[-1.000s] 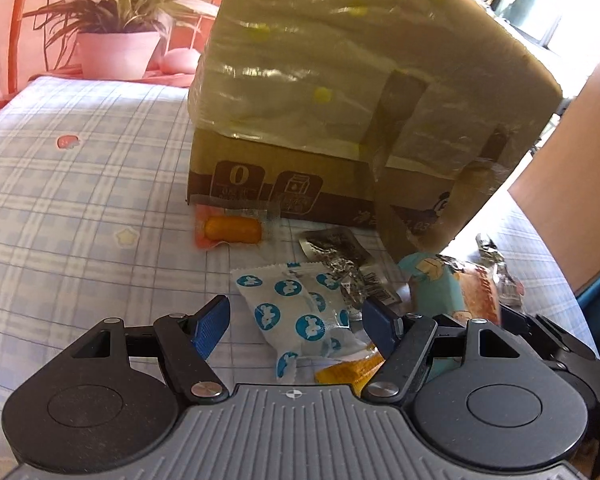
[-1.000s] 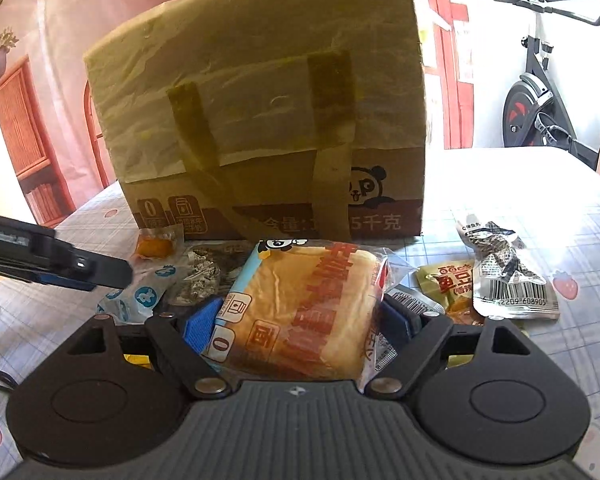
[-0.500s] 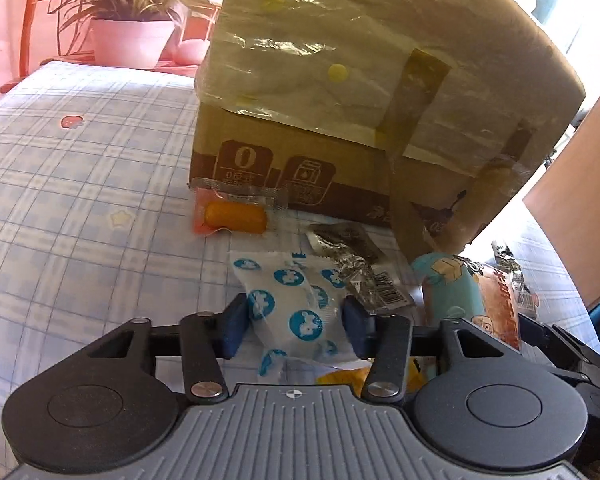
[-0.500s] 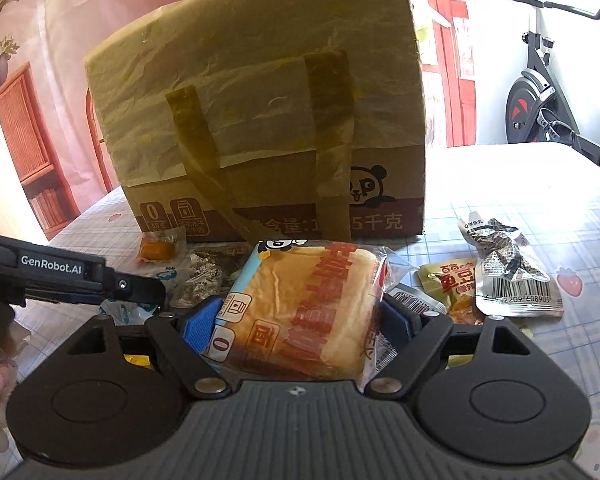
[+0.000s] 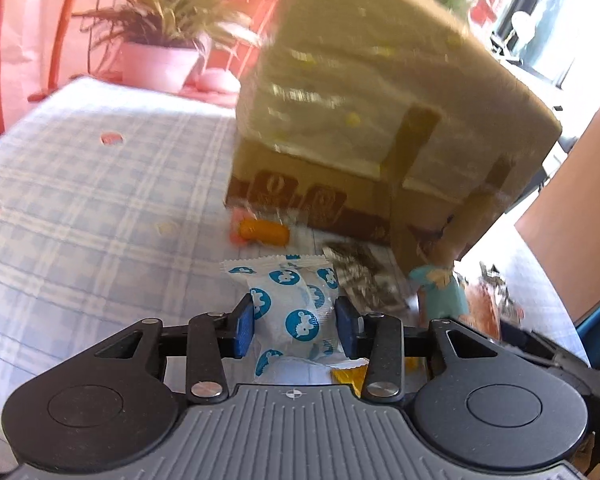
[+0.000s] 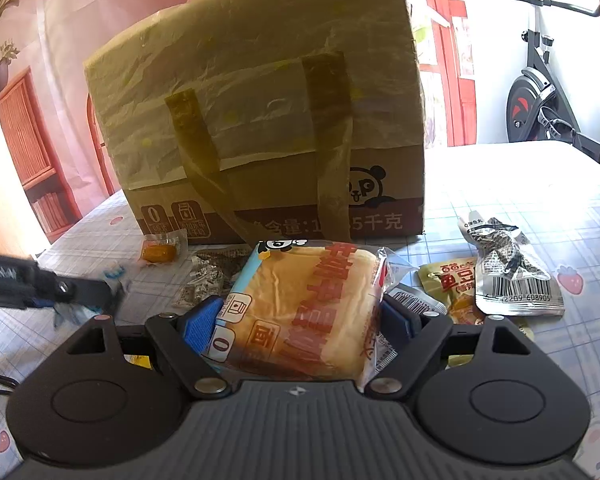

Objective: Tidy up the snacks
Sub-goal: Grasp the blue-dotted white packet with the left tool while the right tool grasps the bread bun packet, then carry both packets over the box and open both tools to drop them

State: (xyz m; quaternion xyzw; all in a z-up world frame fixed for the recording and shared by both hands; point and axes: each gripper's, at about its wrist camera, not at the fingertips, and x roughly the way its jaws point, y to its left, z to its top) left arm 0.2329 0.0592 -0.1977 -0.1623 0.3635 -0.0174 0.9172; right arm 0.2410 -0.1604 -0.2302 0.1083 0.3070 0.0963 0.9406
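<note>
My left gripper [image 5: 295, 330] has its jaws closing on a white packet with blue round prints [image 5: 296, 300]; both blue pads touch the packet's sides. In the right wrist view the same gripper [image 6: 40, 286] shows blurred at the left edge. My right gripper [image 6: 302, 320] is shut on a large bread packet with red lettering [image 6: 300, 300], held just above the checked tablecloth [image 6: 520, 200]. In the left wrist view the teal end of that bread packet [image 5: 444, 292] shows at the right. A tall taped cardboard box [image 6: 260, 120] stands right behind the snacks.
An orange snack in clear wrap [image 5: 264, 231] lies at the box's foot. Silver packets [image 5: 364, 276] [image 6: 508, 272] and a yellow packet [image 6: 448, 280] lie around. A potted plant [image 5: 156, 66] stands beyond the table's far left. An exercise bike [image 6: 540, 92] stands at the far right.
The left jaws have closed from wide apart onto the white-and-blue packet, and the left view has shifted and blurred. The right gripper and its bread packet have stayed still.
</note>
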